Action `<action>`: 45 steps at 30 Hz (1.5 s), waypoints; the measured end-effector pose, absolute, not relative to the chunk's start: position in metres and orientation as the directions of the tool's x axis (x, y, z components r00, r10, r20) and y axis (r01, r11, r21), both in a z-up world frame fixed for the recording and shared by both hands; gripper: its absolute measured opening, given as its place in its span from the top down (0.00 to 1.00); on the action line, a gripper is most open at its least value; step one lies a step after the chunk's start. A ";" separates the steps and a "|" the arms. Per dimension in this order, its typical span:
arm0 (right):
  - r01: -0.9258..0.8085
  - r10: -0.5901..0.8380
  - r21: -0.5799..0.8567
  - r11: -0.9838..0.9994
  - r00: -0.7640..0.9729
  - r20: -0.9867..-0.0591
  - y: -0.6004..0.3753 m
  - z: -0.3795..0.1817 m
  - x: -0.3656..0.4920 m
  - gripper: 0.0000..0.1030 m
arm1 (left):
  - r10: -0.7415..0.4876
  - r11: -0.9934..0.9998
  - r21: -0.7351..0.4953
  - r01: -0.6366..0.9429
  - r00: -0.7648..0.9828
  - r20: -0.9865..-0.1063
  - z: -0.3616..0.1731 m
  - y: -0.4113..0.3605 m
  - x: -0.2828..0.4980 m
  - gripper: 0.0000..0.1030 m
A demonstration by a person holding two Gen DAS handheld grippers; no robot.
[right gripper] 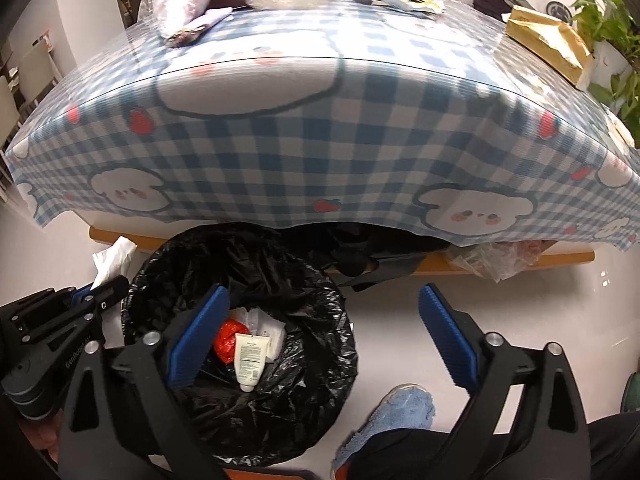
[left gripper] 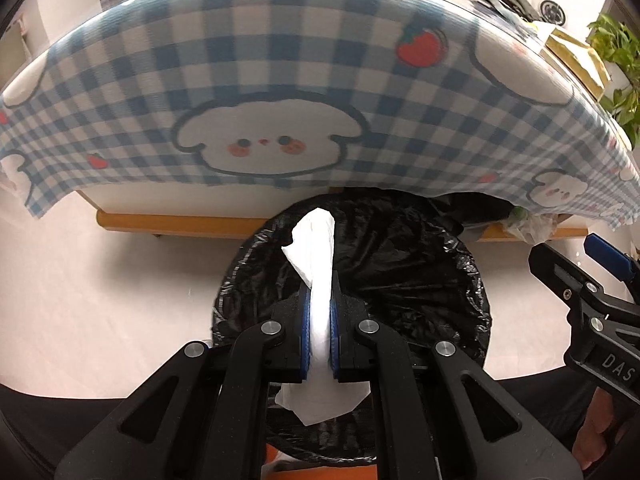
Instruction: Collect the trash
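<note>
My left gripper (left gripper: 320,292) is shut on a crumpled white tissue (left gripper: 316,256), held over the mouth of a bin lined with a black bag (left gripper: 420,264). The same tissue (right gripper: 114,258) pokes up beside the left gripper (right gripper: 94,294) at the left of the right wrist view. My right gripper (right gripper: 324,312) stands open, nothing between its blue pads (right gripper: 198,336), above the bin's right rim (right gripper: 344,344). Inside the bin lie a white tube (right gripper: 249,356), a red wrapper (right gripper: 227,338) and white paper (right gripper: 268,326). At the right edge of the left wrist view is the right gripper (left gripper: 560,256).
A table under a blue checked cloth (right gripper: 320,140) stands just behind the bin; bags, papers and a brown parcel (right gripper: 548,40) lie on top. A clear plastic bag (right gripper: 496,260) sits under its right side. A person's blue slipper (right gripper: 396,408) is on the pale floor. A plant (right gripper: 612,20) stands far right.
</note>
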State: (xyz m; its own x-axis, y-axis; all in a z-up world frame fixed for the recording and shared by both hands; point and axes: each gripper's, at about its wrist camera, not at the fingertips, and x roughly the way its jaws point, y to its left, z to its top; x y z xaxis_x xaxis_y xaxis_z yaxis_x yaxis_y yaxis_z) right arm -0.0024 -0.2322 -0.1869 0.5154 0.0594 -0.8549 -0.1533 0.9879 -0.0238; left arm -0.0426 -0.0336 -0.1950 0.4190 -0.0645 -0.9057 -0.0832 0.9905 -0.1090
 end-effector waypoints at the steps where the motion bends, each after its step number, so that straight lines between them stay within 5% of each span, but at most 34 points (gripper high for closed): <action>1: -0.148 0.056 -0.024 0.989 0.514 -0.856 -0.236 -0.187 -0.002 0.10 | -0.067 0.991 -0.110 -0.079 0.421 -0.904 -0.195 -0.037 -0.042 0.94; 10: -0.119 0.041 -0.025 0.993 0.520 -0.853 -0.255 -0.185 -0.002 0.10 | -0.081 0.994 -0.107 -0.039 0.417 -0.906 -0.200 -0.057 -0.036 0.91; 21: -0.110 0.038 -0.023 0.994 0.519 -0.854 -0.259 -0.183 -0.001 0.09 | -0.020 0.998 -0.047 -0.050 0.452 -0.892 -0.192 -0.060 -0.038 0.34; 30: -0.112 0.050 -0.015 0.994 0.553 -0.831 -0.257 -0.161 -0.005 0.09 | -0.005 0.996 -0.048 -0.070 0.515 -0.857 -0.159 -0.043 -0.045 0.12; 45: -0.092 0.053 -0.010 0.996 0.653 -0.756 -0.264 -0.102 0.005 0.09 | 0.002 0.997 -0.047 -0.068 0.589 -0.808 -0.098 -0.042 -0.028 0.06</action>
